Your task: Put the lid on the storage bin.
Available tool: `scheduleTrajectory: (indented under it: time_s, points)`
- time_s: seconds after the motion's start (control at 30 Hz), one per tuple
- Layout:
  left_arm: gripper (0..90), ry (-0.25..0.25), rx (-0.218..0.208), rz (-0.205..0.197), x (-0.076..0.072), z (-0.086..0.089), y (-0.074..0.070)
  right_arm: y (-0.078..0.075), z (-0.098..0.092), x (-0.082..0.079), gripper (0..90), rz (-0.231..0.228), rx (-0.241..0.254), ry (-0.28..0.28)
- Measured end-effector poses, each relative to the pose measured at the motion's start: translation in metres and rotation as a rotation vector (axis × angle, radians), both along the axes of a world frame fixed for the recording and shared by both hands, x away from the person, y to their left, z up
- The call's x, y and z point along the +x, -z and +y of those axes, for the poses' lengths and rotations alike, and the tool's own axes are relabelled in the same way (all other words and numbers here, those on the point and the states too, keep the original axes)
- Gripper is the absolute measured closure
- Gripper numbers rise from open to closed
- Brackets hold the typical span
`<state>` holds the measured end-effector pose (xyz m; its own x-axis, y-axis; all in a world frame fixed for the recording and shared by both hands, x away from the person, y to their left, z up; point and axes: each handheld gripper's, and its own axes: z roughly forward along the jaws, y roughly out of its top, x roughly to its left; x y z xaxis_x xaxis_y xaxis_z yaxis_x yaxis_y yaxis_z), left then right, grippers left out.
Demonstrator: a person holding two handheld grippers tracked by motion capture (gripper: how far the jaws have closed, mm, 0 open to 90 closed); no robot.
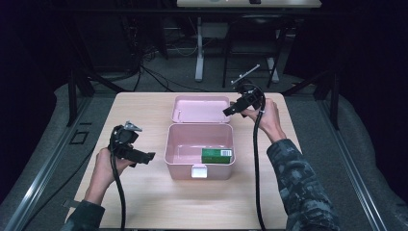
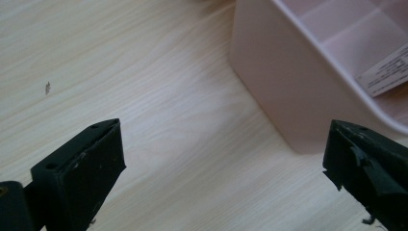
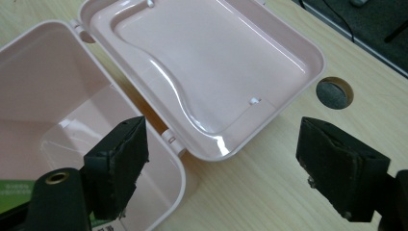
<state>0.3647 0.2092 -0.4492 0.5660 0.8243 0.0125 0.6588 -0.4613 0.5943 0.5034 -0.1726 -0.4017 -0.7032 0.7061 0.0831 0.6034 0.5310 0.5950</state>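
The left hand-held gripper holds its two black jaws wide apart with nothing between them above the pale wood-grain bench, while at two o'clock stands the pink box, a white printed label lying inside it.

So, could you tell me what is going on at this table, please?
A person holds a gripper in each hand beside an open pink box with a green carton inside. The right gripper, open, hovers by the laid-back lid. The left gripper, also open and empty, hangs left of the box.
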Motion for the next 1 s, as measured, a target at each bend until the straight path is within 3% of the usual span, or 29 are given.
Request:
scheduleTrajectory:
  time_s: [0.27,0.4,0.6,0.8,1.0]
  points:
    - [2.9,0.024,-0.066,-0.033,0.003,-0.015,-0.008,0.019,0.003,0.018,29.9,0.001,0.019,0.064]
    - [7.0,0.042,-0.080,-0.029,0.004,-0.027,-0.005,0.028,0.006,0.026,34.2,-0.001,0.028,0.084]
    - [19.2,0.065,-0.095,-0.014,0.005,-0.037,0.005,0.038,0.007,0.035,43.1,-0.014,0.022,0.141]
    - [35.8,0.055,-0.116,-0.005,0.007,-0.038,0.011,0.045,0.002,0.042,52.7,-0.006,0.023,0.186]
    - [48.3,0.079,-0.134,0.008,0.007,-0.043,0.017,0.055,0.001,0.049,59.7,0.007,0.051,0.235]
